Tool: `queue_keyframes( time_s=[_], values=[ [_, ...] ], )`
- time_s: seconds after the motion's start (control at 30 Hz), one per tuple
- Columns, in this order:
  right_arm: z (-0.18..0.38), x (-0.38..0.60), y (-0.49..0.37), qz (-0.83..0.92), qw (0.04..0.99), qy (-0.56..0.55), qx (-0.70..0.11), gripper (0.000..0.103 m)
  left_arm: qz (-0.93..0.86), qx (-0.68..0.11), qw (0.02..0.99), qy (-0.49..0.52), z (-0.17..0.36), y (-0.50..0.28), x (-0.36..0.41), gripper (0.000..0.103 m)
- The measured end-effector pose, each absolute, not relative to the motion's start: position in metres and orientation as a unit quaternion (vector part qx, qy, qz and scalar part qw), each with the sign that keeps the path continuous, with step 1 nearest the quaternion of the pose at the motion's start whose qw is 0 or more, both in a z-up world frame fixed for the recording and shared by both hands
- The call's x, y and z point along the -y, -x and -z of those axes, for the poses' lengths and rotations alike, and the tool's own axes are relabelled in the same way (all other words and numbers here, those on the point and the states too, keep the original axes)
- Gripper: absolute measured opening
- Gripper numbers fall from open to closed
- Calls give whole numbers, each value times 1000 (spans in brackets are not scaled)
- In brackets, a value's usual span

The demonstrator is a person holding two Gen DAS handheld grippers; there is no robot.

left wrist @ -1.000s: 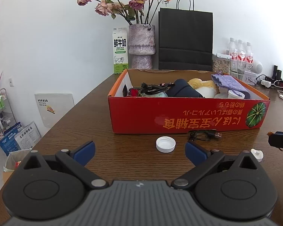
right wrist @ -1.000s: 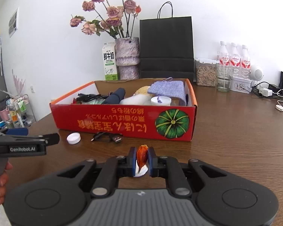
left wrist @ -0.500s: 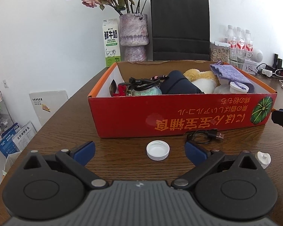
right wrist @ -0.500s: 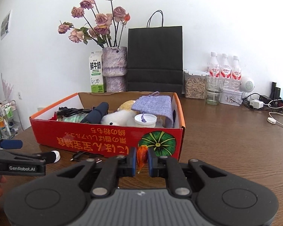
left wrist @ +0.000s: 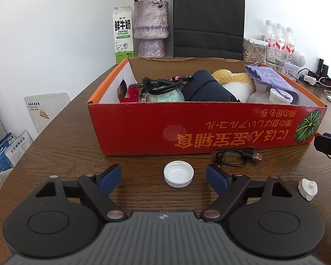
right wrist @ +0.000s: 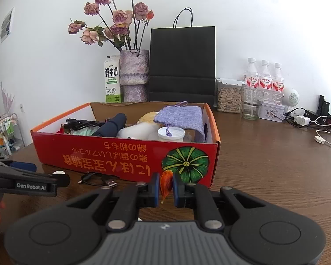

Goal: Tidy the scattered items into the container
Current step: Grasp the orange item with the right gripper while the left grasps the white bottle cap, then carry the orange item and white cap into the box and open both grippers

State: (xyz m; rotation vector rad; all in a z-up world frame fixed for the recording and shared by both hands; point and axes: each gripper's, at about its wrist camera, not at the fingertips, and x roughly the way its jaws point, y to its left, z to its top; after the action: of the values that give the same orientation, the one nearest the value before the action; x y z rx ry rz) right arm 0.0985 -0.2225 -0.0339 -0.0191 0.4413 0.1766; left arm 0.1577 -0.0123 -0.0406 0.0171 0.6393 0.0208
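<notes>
left claw [left wrist: 163, 175] is seen low over the counter [left wrist: 72, 145], jaws closing w/ the white cap [left wrist: 178, 173] sat between them, pads not on it yet. cap lies open side up, just in front of the red box [left wrist: 187, 130]. black usb cable [left wrist: 238, 156] is coiled by the box's front wall, just right of the cap. small white stopper [left wrist: 307, 185] is left lying further right, apart from both. right claw [right wrist: 166, 190] is clamped tight on a little orange thing [right wrist: 166, 182], held in front of the box's pumpkin print corner. box is already loaded: dark pouch [left wrist: 206, 87], plush toy [left wrist: 234, 81], purple knit bag [left wrist: 269, 77], cables. vase of dried roses [right wrist: 133, 75], milk carton [right wrist: 111, 78] and black paper bag [right wrist: 182, 61] are lined up behind the box.
</notes>
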Motion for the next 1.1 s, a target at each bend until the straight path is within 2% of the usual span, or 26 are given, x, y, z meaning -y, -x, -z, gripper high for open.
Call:
queue_keyframes(
  time_s=[0.1,0.17,0.2,0.23,0.6,0.9,1.1],
  values=[
    [34,222,-98,-88,972,11,-219,12,-3,-323,946,-5,42,-160,11,71],
    [34,221,-99,-88,971,12,-221,12,4,-318,948,-6,42,-158,13,53],
    [34,221,-99,-88,971,12,-222,12,9,-314,949,-9,41,-157,15,34],
    [34,221,-99,-88,971,12,-223,12,13,-312,950,-12,41,-157,16,29],
    [35,221,-99,-89,970,12,-224,12,16,-309,951,5,40,-155,13,29],
    [30,221,-90,-112,973,7,-199,12,12,-256,966,22,25,-133,7,29],
    [4,218,-87,-130,979,1,-160,12,16,-211,977,25,-2,-124,5,29]
  ],
)
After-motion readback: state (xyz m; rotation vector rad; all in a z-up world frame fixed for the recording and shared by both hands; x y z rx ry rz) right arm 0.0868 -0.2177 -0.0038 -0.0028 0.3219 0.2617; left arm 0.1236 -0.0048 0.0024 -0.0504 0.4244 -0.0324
